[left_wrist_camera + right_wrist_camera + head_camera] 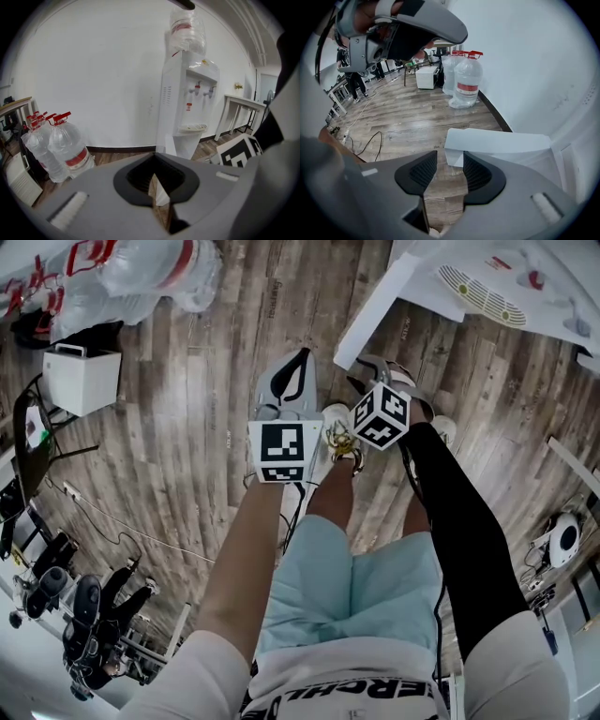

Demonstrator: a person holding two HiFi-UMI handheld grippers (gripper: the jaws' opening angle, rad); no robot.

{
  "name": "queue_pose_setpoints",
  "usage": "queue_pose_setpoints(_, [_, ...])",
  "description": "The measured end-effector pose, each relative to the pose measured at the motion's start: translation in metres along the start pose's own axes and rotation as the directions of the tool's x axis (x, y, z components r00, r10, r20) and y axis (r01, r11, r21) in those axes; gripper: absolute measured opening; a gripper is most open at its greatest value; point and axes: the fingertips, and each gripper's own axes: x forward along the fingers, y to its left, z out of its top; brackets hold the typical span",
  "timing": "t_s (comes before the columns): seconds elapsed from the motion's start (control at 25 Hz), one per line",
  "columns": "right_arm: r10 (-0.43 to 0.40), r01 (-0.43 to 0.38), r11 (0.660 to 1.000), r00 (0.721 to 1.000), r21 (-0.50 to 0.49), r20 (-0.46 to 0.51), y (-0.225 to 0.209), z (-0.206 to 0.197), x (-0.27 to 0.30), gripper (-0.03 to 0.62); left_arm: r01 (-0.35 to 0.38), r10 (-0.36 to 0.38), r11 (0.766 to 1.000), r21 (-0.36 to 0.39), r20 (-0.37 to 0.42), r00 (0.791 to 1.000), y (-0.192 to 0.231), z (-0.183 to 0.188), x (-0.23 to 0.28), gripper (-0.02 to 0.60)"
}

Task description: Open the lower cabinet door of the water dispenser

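**Tongs face a dispenser whose lower door hangs open**

Two tongs fill the foreground. Each is grey plastic with black ribbed pads and carries one cube of black-and-white square markers. The left tongs (153, 164) are pressed together at the tips. Only a thin sliver of floor shows lower down, and nothing sits between them. The right tongs (450, 166) stand moderately apart and empty. A corner of the lower cabinet door (501, 143) shows through their gap, beyond the pads; whether it touches them cannot be told.

That door is a flat white panel swung out from the foot of the one water dispenser (185, 103), a tall white box against the white wall. The dispenser has two taps (196, 87), one round slotted drip tray (193, 126) and one clear upturned bottle (187, 30) on top. In the head view the dispenser is cut off at the upper right corner.

To the dispenser's left, at least three clear water jugs (68, 147) with red caps and red labels stand close together on the wood-plank floor (187, 427). They overlap, so the count is unsure. One white box (82, 376) with a handle sits near them.

Below the tongs the head view shows pale shorts (347, 587) and one black sleeve (459, 521) on the right arm.
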Motion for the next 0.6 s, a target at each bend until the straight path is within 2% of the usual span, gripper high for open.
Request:
queue_pose_setpoints(0.4, [0.0,-0.001,0.999,1.0,-0.036,-0.026,-0.007,0.027,0.013,0.169,0.002,-0.002,1.0,-0.014,0.002,1.0,0.03,0.001,0.0,0.057])
queue_pose_setpoints(0.6, [0.016,-0.018,0.998,0.999,-0.055,-0.036,-0.009,0.033,0.015,0.169,-0.03,0.031,0.999,-0.032,0.02,0.999,0.044,0.008,-0.001,0.057])
